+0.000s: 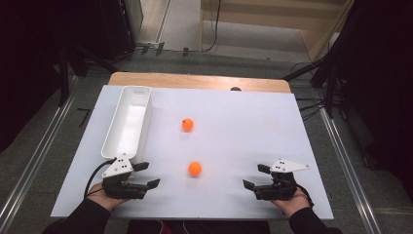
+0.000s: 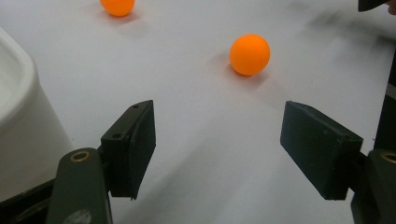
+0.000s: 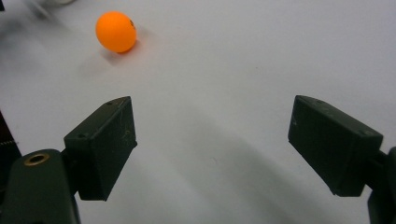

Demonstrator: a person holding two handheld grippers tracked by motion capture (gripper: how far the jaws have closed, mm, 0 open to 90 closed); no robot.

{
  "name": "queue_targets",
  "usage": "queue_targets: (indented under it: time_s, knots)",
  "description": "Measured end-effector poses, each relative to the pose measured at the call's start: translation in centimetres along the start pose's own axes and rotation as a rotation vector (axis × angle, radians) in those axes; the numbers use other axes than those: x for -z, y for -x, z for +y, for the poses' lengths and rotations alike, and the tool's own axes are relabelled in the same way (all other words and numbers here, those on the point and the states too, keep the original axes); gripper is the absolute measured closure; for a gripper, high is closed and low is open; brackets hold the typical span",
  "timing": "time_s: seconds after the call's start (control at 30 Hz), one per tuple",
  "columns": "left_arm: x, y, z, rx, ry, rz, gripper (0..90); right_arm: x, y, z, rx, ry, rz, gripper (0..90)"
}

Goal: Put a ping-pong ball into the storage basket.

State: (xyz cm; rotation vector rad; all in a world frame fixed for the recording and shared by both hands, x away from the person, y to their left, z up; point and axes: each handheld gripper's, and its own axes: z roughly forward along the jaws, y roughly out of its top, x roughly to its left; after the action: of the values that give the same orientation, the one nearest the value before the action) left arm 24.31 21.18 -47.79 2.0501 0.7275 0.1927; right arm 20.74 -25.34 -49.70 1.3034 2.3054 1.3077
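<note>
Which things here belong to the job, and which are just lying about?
In play: near ball, far ball, white bin, left tool, right tool, both open and empty.
Lying about: dark knob at the table's far edge, cables on the floor.

Two matte-black grippers here, left gripper (image 1: 146,174) and right gripper (image 1: 256,176), each topped by a pale grey three-cornered plate dotted with small dark screws. Blocky, wedge-faced black jaws up close, scuffed at the edges, with a brass-ringed screw hole at the base of the arm. Dark long sleeves at both wrists, black cable looping off the left side.
</note>
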Motion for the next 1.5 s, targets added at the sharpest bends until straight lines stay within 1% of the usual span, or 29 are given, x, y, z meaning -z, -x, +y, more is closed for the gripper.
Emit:
queue_targets:
  time_s: [0.07, 0.17, 0.2, 0.27, 0.3, 0.37, 0.47, 0.7, 0.8, 0.83, 0.87, 0.97, 1.03, 1.13, 1.37, 1.47, 1.5]
  knots:
    - [0.01, 0.0, 0.01, -0.001, 0.0, -0.001, 27.5, 0.18, 0.1, -0.01, -0.02, 0.012, 0.009, 13.6]
    - [0.01, 0.02, 0.02, -0.001, -0.001, -0.001, 27.5, 0.23, 0.18, -0.03, -0.026, 0.019, 0.007, 13.6]
    - [-0.01, 0.03, 0.02, -0.003, -0.003, 0.0, 27.4, 0.23, 0.26, -0.06, -0.036, 0.023, 0.009, 13.6]
    - [0.02, 0.01, -0.01, -0.004, -0.003, 0.0, 27.4, 0.22, 0.24, -0.06, -0.038, 0.02, 0.008, 13.6]
    - [0.02, 0.01, -0.01, -0.004, -0.003, 0.0, 27.4, 0.18, 0.26, -0.03, -0.03, 0.024, 0.007, 13.6]
    - [0.18, -0.06, -0.04, -0.005, -0.003, 0.002, 27.4, 0.12, 0.13, 0.03, -0.035, 0.027, 0.013, 13.6]
    - [0.3, -0.08, 0.04, 0.0, 0.009, 0.003, 27.4, 0.06, 0.02, -0.16, -0.021, 0.009, 0.003, 13.6]
    - [0.23, -0.17, 0.11, -0.003, 0.009, 0.007, 27.4, 0.08, 0.01, -0.33, -0.029, -0.003, -0.006, 13.6]
    - [0.23, -0.2, 0.1, -0.007, 0.004, 0.009, 27.4, 0.0, 0.16, -0.27, -0.031, -0.001, -0.003, 13.6]
    - [0.24, -0.19, 0.09, -0.007, 0.005, 0.011, 27.4, -0.04, 0.16, -0.18, -0.042, 0.0, -0.003, 13.7]
    - [0.24, -0.19, 0.09, -0.007, 0.005, 0.011, 27.4, -0.11, 0.26, -0.09, -0.032, 0.01, -0.004, 13.6]
    - [0.24, -0.17, 0.1, -0.004, 0.013, 0.009, 27.4, -0.23, 0.27, 0.0, -0.034, 0.002, 0.003, 13.6]
    - [0.23, -0.18, 0.12, -0.003, 0.013, 0.006, 27.4, -0.26, 0.29, -0.04, -0.026, -0.003, -0.001, 13.6]
    - [0.15, -0.2, 0.16, -0.006, 0.01, 0.0, 27.4, -0.22, 0.22, -0.03, -0.035, -0.003, 0.001, 13.6]
    - [0.11, -0.21, 0.21, -0.003, 0.012, -0.003, 27.4, -0.28, 0.2, -0.07, -0.018, -0.005, -0.005, 13.6]
    - [0.03, -0.23, 0.27, 0.01, 0.018, -0.015, 27.4, -0.28, 0.16, -0.04, -0.016, -0.009, -0.012, 13.6]
    - [0.02, -0.24, 0.33, 0.008, 0.018, -0.017, 27.4, -0.28, 0.16, -0.03, -0.012, -0.009, -0.011, 13.6]
